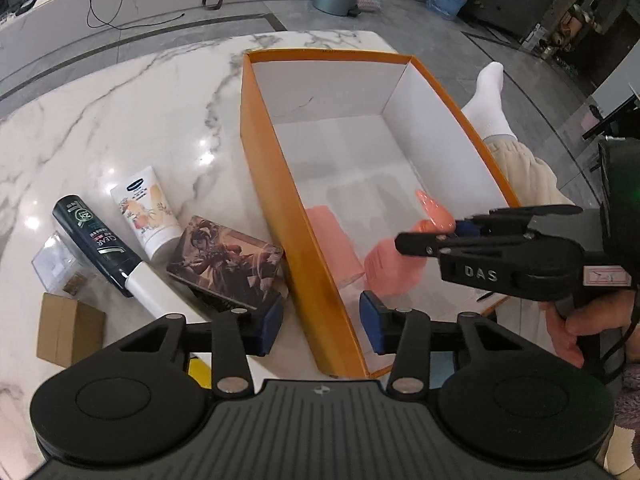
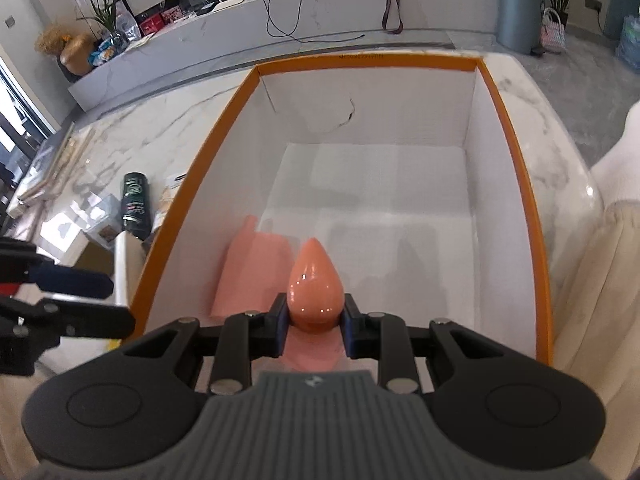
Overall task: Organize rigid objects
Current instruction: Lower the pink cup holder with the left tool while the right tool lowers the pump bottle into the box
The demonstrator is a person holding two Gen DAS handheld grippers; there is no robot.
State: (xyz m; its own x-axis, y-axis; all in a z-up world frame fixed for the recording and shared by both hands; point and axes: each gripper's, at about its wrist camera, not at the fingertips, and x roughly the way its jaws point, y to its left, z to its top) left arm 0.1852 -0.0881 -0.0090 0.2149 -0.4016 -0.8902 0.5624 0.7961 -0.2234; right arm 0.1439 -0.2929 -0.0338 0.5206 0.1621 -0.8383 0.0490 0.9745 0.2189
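An orange box (image 1: 266,184) with a white inside stands on the marble table (image 1: 120,120). My right gripper (image 2: 316,322) is shut on a glossy peach teardrop-shaped bottle (image 2: 316,284) and holds it low over the near end of the box (image 2: 516,184). In the left wrist view the same bottle (image 1: 390,266) hangs from the right gripper (image 1: 416,240). My left gripper (image 1: 322,320) is open and holds nothing; it hovers over the box's near left wall. A pale pink shape (image 1: 332,236) lies by that wall inside; object or reflection, I cannot tell.
Left of the box lie a dark CLEAR bottle with a white cap (image 1: 96,240), a white tube (image 1: 146,212), an illustrated box (image 1: 228,260), a clear plastic case (image 1: 56,260) and a small cardboard box (image 1: 68,328). A person's leg in a white sock (image 1: 490,100) rests right of the box.
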